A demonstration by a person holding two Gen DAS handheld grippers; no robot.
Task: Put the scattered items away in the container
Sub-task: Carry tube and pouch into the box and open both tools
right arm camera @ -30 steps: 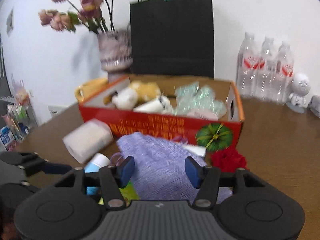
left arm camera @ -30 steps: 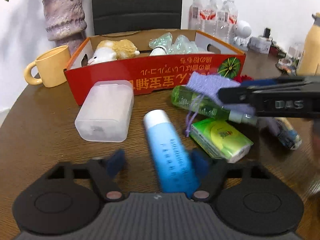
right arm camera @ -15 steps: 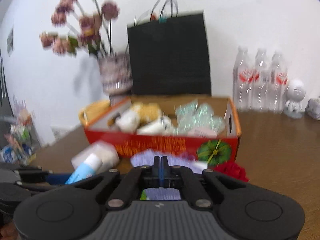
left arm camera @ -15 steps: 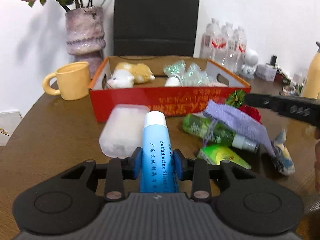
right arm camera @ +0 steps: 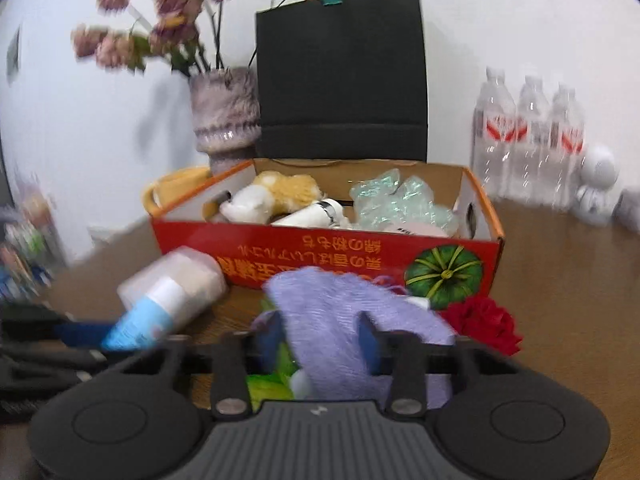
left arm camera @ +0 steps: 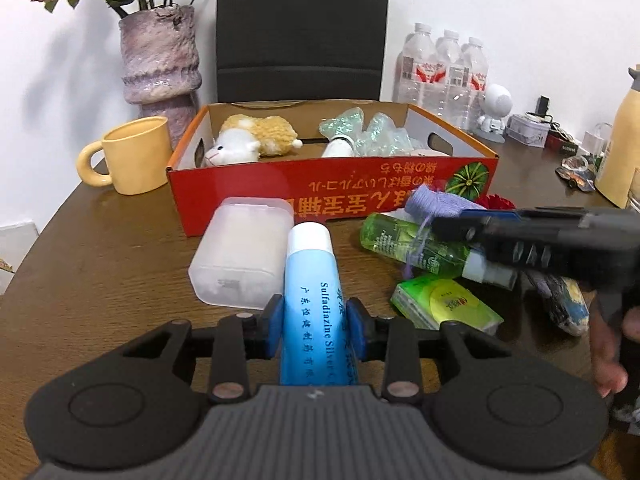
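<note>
Left gripper (left arm camera: 315, 330) clamped on blue tube (left arm camera: 312, 280), cap aimed at red box (left arm camera: 332, 188) for a forward drop-in. Right gripper (right arm camera: 320, 338), jaws apart around purple cloth (right arm camera: 348, 312), above clutter before box's front wall.

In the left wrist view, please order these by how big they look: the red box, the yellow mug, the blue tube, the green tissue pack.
1. red box
2. blue tube, though it is nearest the camera, which enlarges it
3. yellow mug and green tissue pack: too alike to rank.
</note>
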